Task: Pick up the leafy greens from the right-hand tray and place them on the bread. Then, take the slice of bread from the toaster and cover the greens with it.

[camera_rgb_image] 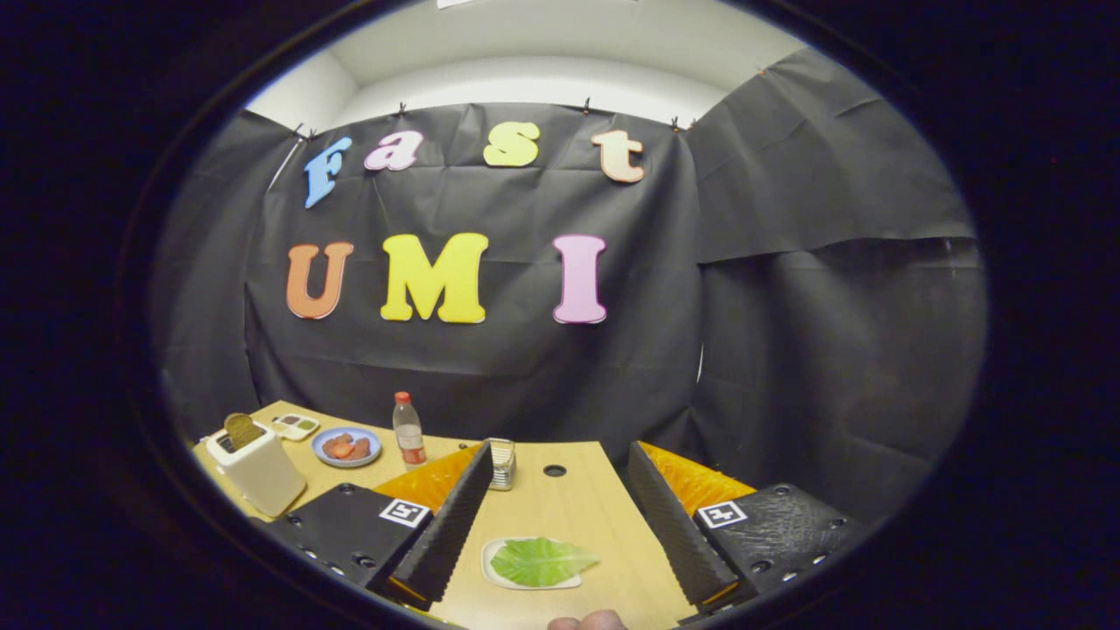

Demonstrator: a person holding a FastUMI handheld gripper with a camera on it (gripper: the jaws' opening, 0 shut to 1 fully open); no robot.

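The gripper [560,525] is spread wide, grasping nothing; its 2 fingers [451,525] flank the leafy greens [542,561] on a white tray [487,560], untouched. Toaster [258,468] far left.

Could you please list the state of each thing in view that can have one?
gripper: jaws open, holding nothing, the leafy green between them.
leafy green: lying flat on its small white tray, not yet picked up.
toaster: a bread slice standing up out of its slot.
bottle: upright, cap on.
blue plate: holds reddish food pieces.
metal holder: upright behind one finger.
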